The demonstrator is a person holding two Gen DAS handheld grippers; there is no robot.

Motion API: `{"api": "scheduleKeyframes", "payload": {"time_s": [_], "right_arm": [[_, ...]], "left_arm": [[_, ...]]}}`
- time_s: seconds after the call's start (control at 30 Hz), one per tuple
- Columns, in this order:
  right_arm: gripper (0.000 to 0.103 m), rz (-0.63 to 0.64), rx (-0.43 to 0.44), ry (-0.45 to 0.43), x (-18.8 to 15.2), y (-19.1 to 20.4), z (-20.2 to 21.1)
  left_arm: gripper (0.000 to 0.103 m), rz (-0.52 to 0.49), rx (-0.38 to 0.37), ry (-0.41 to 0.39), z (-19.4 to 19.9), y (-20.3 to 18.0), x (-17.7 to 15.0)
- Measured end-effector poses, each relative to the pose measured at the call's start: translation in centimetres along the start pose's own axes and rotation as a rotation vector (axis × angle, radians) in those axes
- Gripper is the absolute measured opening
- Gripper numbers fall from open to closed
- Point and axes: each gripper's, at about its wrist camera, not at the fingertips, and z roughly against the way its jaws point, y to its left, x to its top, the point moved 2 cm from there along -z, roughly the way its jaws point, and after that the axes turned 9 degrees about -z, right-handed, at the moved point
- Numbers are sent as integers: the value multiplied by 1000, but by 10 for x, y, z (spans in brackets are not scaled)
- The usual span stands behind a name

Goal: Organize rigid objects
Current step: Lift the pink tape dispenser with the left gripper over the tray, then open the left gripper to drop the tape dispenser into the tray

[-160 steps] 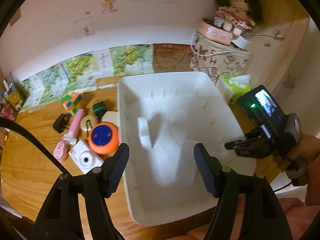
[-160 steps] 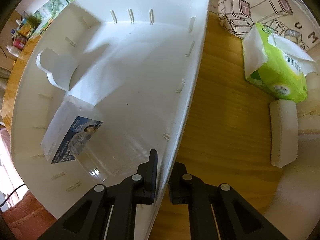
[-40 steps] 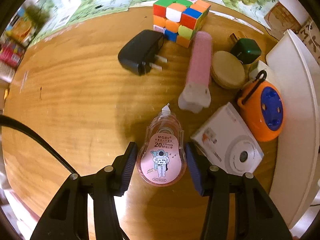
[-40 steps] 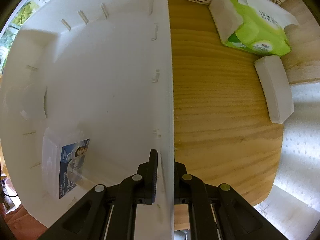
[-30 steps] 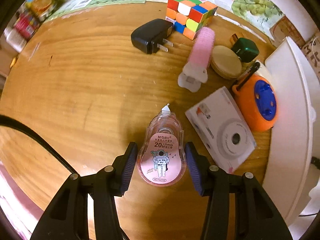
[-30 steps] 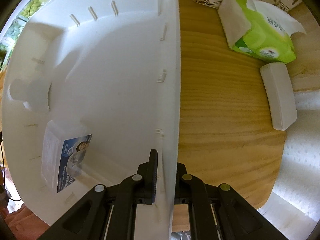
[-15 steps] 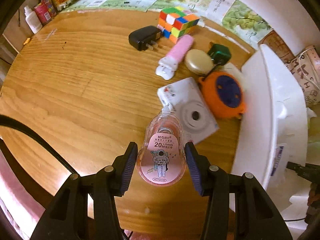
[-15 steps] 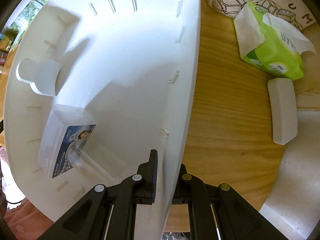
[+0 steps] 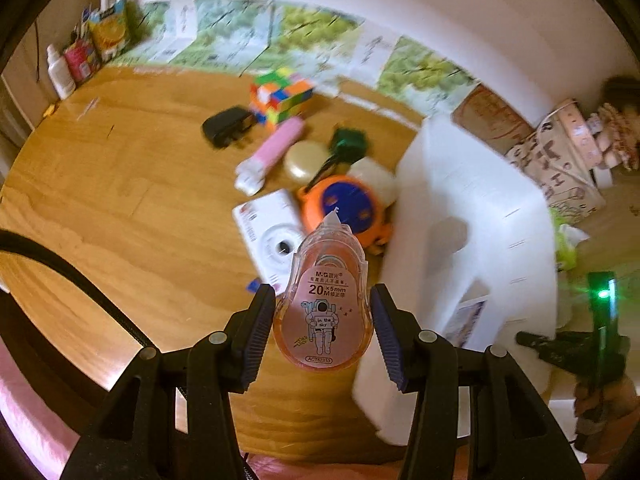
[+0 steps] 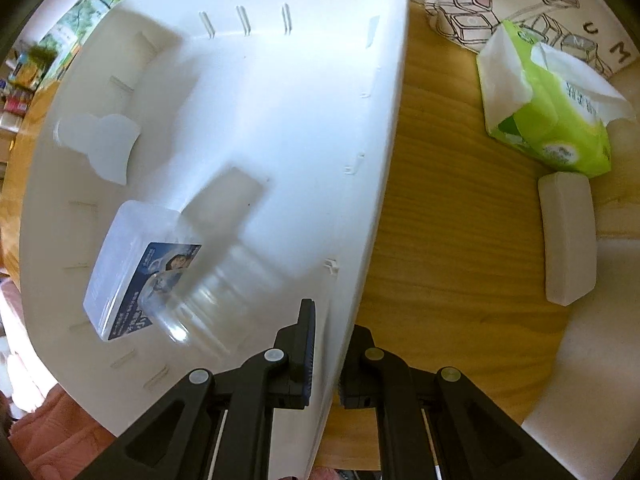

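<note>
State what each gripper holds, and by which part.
Left gripper: pink correction tape, by its two sides. Right gripper: white bin, by its side wall.

Left tool [image 9: 323, 322] clamping pink correction tape [image 9: 323, 304] above wooden table [image 9: 120, 200], white bin [image 9: 480, 216] right, camera [image 9: 268, 236] below.

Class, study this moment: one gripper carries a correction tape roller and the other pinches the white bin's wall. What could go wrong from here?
1. The pink, rounded plastic correction tape roller is held only by its curved sides in the left gripper; it might slip.
2. The right gripper pinches just the thin wall of the white plastic bin; the bin might tip, shifting the clear plastic box inside.
</note>
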Motion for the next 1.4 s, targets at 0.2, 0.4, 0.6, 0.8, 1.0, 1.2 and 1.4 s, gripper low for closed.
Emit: {"api": "scheduleKeyframes", "payload": {"time_s": [0.2,0.4,0.6,0.8,1.0,1.2,1.4], "right_arm": [[12,45,-21,-13,-5,10,1],[12,62,-2,-21,-9,14,2],[12,54,37,-20,-7,9,8],[12,19,55,-21,-8,4,10],[12,12,46,-23,-8,5,11],[11,-1,35,-27,-9,6,10],[9,-37,51,-33,-10,-1,11]], "left_arm": [[53,-40,-32,-66,10,-28,10],[53,-94,-78,-96,6,-53,15],[53,-152,-105,-99,-4,-79,17],[53,-250,-148,-73,-13,-109,13],[53,-334,-164,-48,-17,-127,10],[54,-400,-175,-48,-16,-138,7],[69,-434,-186,-66,-7,-139,5]]}}
